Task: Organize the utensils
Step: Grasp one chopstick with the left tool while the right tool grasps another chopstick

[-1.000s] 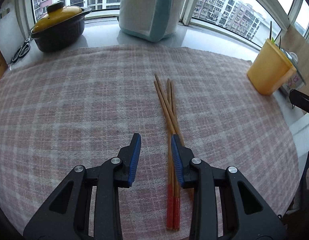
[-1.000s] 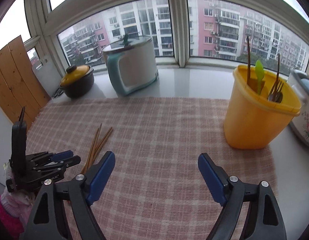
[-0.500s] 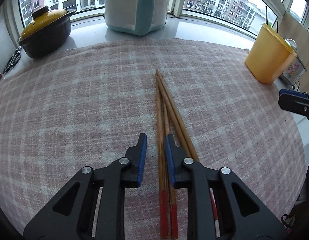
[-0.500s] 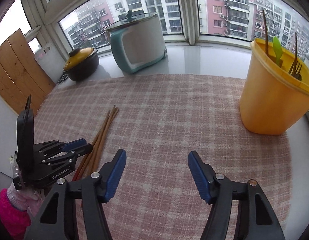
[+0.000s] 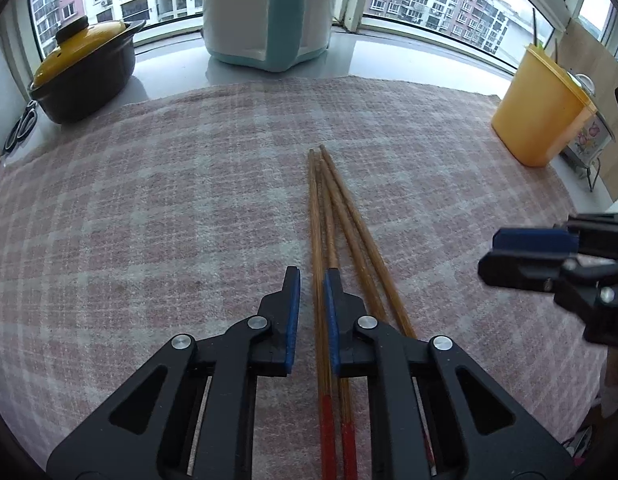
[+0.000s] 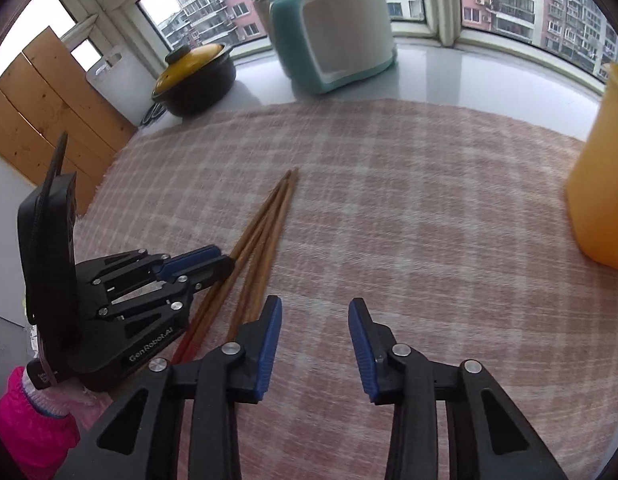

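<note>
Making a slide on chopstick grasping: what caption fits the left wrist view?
Left gripper narrowed around one chopstick of four lying on the checked cloth, not visibly clamped.

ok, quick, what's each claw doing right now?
Left claw: nearly closed around one thin brown wooden chopstick; whether it grips cannot be told.
Right claw: open, holding nothing, over the pink checked cloth.
</note>
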A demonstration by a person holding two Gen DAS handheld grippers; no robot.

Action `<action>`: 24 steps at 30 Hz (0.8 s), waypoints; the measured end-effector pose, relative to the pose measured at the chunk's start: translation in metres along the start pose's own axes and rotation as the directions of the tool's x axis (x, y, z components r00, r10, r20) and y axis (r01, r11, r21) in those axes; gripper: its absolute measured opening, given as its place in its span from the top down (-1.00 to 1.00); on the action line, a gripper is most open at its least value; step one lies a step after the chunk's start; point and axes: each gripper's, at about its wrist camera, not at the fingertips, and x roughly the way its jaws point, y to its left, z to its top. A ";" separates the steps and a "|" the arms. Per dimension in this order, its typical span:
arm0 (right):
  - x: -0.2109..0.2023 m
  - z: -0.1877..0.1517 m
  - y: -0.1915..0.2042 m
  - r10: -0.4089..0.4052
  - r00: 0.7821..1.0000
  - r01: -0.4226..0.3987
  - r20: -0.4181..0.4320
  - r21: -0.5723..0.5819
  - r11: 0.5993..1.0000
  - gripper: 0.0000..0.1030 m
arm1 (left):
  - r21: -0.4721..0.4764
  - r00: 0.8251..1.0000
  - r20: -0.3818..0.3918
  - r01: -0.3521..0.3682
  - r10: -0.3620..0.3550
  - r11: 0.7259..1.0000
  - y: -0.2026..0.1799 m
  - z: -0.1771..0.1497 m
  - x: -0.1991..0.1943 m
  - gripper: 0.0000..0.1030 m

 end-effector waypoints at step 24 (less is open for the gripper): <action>0.060 0.021 0.039 -0.037 0.992 0.030 -0.121 -0.066 0.997 0.73 | -0.016 1.000 -0.015 -0.012 0.012 1.000 0.025 -0.015 -0.008 0.89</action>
